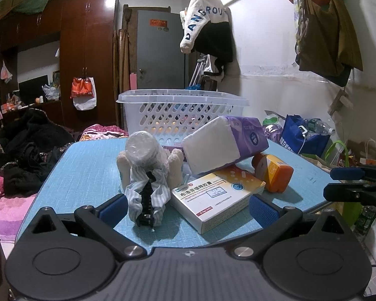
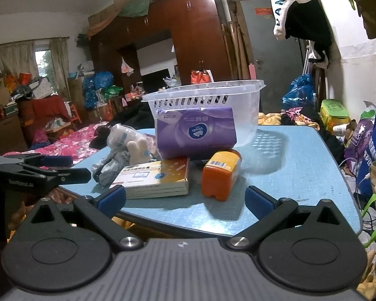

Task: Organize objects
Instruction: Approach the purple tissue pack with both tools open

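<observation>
basket point(image 1: 148, 100) | left view: black comb point(image 1: 146, 200) | right view: barcode on orange bottle point(image 2: 220, 173) | both fingers wide

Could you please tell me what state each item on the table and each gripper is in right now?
Left gripper: open, empty.
Right gripper: open, empty.
Basket: upright at the far edge.
Tissue pack: propped tilted on other items.
Medicine box: flat, closed.
Orange bottle: on its side.
Plush toy: on the table, outside the basket.
</observation>
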{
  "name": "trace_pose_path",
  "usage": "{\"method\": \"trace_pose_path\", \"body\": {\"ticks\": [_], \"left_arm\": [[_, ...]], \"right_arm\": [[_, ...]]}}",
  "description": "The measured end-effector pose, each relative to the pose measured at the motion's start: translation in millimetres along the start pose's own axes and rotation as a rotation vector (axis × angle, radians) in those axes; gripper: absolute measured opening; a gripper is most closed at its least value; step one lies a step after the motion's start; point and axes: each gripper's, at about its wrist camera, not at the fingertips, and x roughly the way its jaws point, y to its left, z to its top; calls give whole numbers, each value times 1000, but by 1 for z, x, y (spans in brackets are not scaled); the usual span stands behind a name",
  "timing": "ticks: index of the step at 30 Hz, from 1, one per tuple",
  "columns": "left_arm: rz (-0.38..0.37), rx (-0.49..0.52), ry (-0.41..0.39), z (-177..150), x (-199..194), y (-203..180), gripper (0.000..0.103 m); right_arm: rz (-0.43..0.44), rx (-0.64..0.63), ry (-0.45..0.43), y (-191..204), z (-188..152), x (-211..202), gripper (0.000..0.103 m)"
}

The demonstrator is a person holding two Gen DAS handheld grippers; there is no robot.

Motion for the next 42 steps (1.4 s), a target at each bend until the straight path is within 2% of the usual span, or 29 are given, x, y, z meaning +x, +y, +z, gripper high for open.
{"method": "trace_pose_path", "body": {"ticks": [28,33,42], "left_arm": [[-16,1,5,4,10,-1,103],[-14,-11,30,6,18,2,103],[-19,41,11,6,20,-8,103]], "right_arm": [[-9,9,10,-5,-2,4,103],[-11,5,0,-8,-2,1,103],[-21,11,-1,-12,-4,3,103]]}}
